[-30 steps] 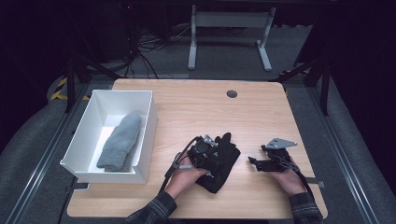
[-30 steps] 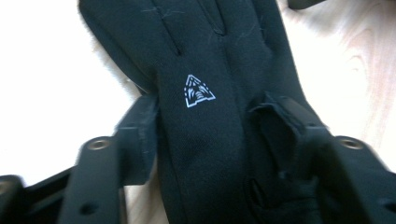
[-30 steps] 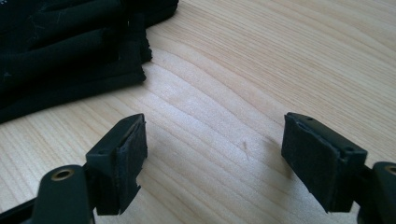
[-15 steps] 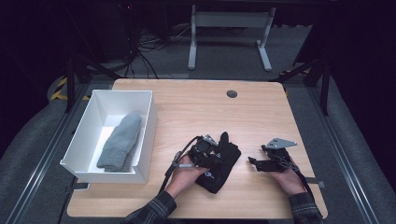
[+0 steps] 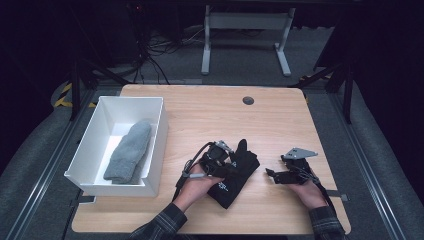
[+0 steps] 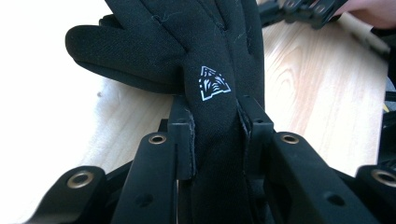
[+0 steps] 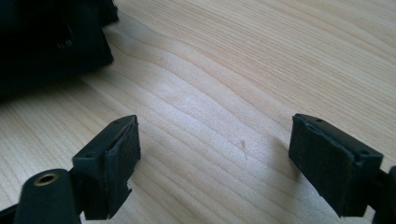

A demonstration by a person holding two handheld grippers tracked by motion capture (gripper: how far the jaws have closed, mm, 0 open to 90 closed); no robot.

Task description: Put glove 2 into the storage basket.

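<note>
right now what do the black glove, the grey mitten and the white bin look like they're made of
Black glove: smooth, matte stretch fabric, probably synthetic; fine weave, stitched seams and printed logo show. Grey mitten: soft fuzzy knit or fleece, wool-like. White bin: thin, rigid, matte walls, plastic or coated board; hard to tell.

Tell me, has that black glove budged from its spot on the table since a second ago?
Yes, slightly. Against the white bin, the black glove has bunched and lifted a little where the left gripper has closed on it; its cuff end rests in the same place.
</note>
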